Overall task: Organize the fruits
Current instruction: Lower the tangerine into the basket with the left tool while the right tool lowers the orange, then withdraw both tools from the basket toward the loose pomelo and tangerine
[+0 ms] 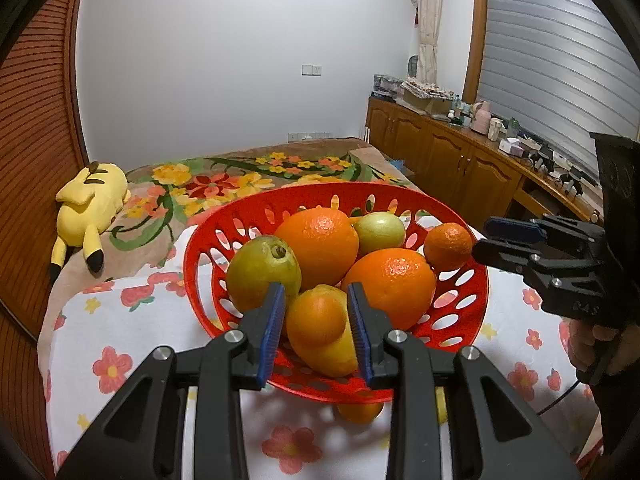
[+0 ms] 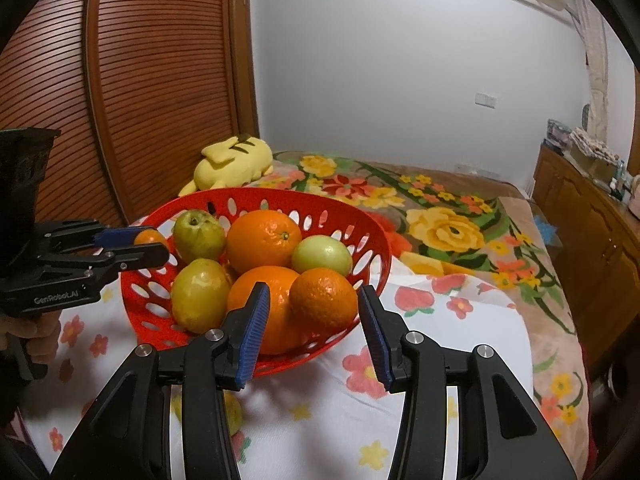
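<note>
Left gripper: black body, ribbed blue pads, marked "GenRobot.AI"; pads clamp small mandarin above red perforated plastic basket. Right gripper: jaws apart either side of dimpled mandarin, pads clear of it. Basket contents: glossy oranges, smooth green guavas. Flower-print cloth underneath.

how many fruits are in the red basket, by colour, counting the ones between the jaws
Orange fruits: 4
Green or yellow-green fruits: 3
Total in the red basket: 7
</note>
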Demonstrator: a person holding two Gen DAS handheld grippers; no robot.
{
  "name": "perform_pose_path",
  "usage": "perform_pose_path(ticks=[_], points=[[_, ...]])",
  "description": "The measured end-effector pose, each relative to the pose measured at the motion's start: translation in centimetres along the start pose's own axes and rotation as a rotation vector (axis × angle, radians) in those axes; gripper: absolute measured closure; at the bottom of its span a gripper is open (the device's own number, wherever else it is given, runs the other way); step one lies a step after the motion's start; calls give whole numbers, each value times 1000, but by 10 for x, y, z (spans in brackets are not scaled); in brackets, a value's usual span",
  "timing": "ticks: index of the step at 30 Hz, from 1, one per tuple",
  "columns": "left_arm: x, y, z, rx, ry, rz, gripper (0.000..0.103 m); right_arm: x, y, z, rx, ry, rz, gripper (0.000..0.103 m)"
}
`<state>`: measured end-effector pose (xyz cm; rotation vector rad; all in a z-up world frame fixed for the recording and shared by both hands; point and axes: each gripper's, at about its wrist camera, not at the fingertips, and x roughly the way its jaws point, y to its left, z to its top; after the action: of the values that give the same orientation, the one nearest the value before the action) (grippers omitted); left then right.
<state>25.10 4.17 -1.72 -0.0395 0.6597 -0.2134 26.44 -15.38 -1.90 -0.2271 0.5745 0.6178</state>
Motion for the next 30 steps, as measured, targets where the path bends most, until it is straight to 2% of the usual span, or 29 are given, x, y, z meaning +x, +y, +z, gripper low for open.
perform_pose_path(ticks=[9, 17, 30], points=[[-15, -1, -1, -4, -19, 9, 64, -13, 4, -5, 1, -6, -2, 57], [-31, 6, -12, -25, -26, 20, 52, -25, 17, -14, 7, -3, 16, 55], [-29, 23, -48, -73, 28, 39, 48, -16, 43, -36, 33, 58, 91, 50]])
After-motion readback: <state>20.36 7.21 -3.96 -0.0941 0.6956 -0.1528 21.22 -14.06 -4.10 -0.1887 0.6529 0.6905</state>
